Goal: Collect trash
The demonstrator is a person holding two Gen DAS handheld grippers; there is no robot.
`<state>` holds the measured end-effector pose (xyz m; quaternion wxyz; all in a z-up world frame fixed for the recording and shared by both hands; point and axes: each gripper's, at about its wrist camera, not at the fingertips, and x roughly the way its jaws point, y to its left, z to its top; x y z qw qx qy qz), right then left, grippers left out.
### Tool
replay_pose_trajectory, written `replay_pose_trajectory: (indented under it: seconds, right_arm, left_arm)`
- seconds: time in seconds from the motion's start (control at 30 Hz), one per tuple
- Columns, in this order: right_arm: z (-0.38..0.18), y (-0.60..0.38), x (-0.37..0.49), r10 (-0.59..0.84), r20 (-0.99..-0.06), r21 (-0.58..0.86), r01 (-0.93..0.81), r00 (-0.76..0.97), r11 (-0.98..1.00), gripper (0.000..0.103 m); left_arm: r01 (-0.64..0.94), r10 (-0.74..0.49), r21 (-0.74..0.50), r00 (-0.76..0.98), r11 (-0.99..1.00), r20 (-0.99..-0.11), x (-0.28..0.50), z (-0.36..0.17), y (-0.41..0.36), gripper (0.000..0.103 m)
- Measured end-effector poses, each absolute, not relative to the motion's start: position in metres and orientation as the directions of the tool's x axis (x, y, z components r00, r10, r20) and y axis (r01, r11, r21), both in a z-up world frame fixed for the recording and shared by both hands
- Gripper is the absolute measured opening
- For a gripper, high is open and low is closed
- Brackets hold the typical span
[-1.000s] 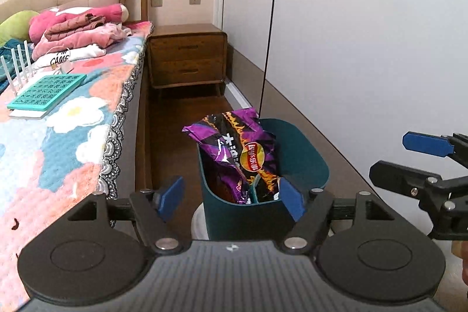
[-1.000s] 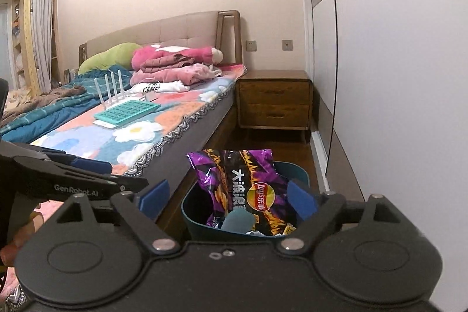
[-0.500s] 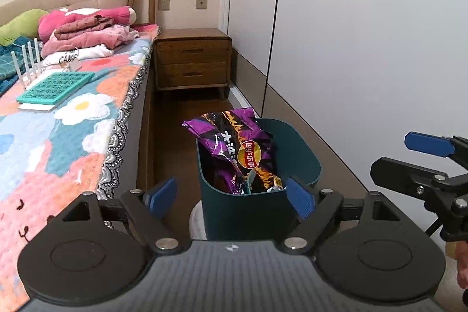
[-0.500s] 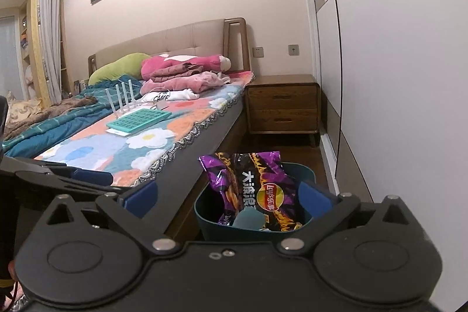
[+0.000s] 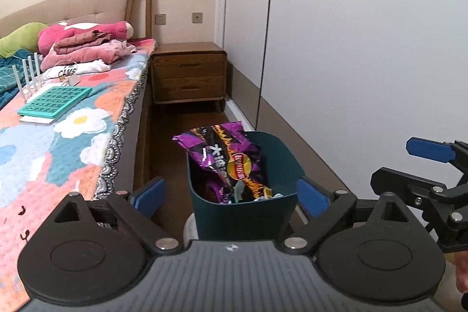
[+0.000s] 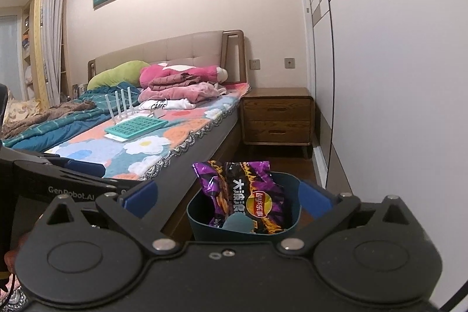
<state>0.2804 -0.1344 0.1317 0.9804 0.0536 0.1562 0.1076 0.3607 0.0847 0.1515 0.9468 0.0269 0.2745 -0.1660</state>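
Both grippers sit further back from the bin than 1 second ago, and the bin looks smaller between the fingers in each wrist view. Left gripper [image 5: 231,196] has just been opening and now stands wide, nothing between its pads. Right gripper [image 6: 228,199] has also just been opening; it is at full spread and empty.

Purple chip bag [image 5: 225,157] stands upright in the dark teal bin [image 5: 280,154], top edge poking above the rim and leaning toward the bed [image 5: 58,136]. Smaller scraps lie beneath it; I cannot tell what they are. Bin stands on the wood floor between the bed frame and the wardrobe wall [image 5: 365,48].

My read on handling: the bag is light, crinkly foil, slick and springy, so it may creep back up. If I have to reseat it, I pinch the crimped top seam, not the puffed belly. The bin seems stiff plastic; take it by the rim, 1 gripper on each side.
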Motion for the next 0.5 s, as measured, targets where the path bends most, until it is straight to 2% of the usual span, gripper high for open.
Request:
replay_pose_trajectory:
  seconds: [0.5]
  right_arm:
    - [0.134, -0.137, 0.268, 0.205, -0.279, 0.158, -0.166, 0.938, 0.973, 0.103]
  left_arm:
    - [0.319, -0.287, -0.026, 0.812, 0.947, -0.507, 0.342, 0.158, 0.085, 0.097]
